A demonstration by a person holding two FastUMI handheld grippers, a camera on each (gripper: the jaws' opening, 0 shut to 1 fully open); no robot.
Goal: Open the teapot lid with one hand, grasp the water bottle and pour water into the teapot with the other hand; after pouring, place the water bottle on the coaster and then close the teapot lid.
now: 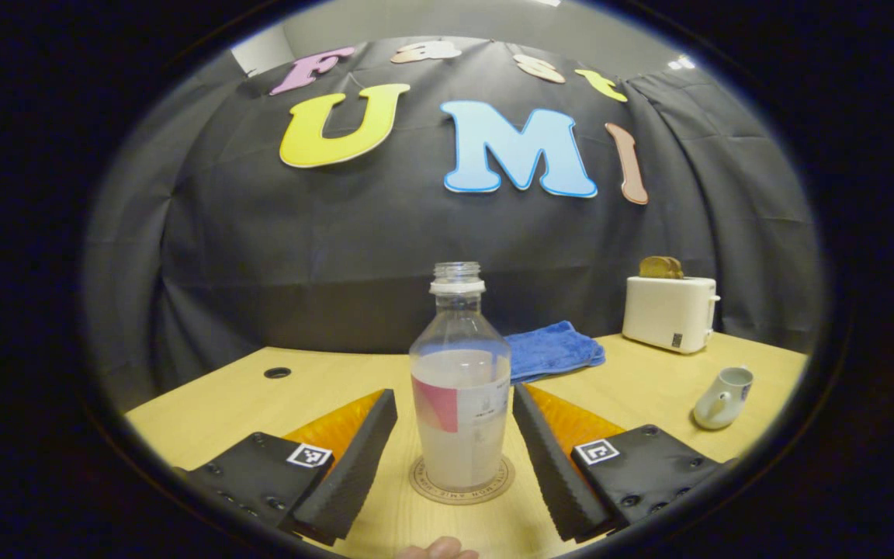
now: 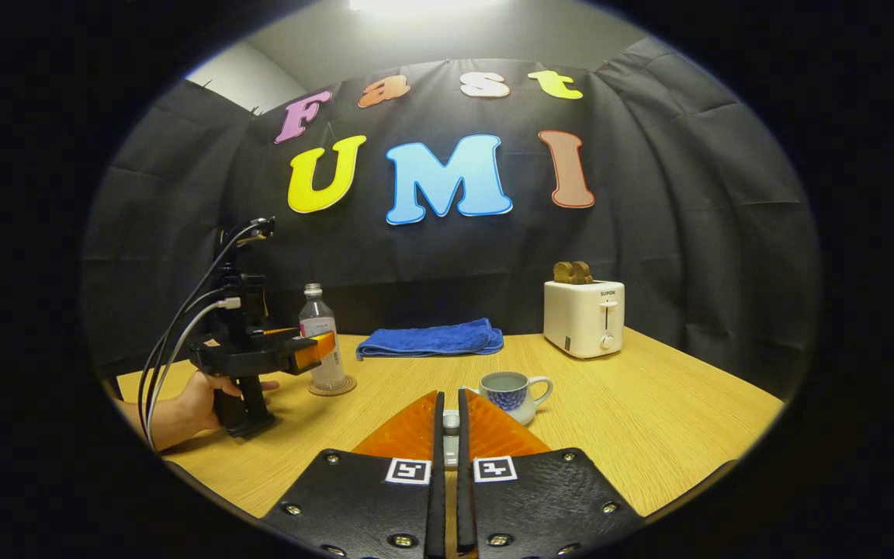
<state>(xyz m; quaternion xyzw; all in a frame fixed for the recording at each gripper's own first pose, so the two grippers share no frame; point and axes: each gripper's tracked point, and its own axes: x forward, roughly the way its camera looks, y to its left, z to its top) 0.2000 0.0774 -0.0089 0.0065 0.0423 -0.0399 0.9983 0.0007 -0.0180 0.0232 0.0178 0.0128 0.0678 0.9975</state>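
Bottle (image 1: 459, 388) upright on coaster (image 1: 460, 481), your left claw (image 1: 455, 458) spread wide either side of it, untouching, your right claw (image 2: 451, 435) pinched on teapot lid (image 2: 452, 423)

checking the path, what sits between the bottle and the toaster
In the right gripper view, a folded blue towel lies between the water bottle and the toaster.
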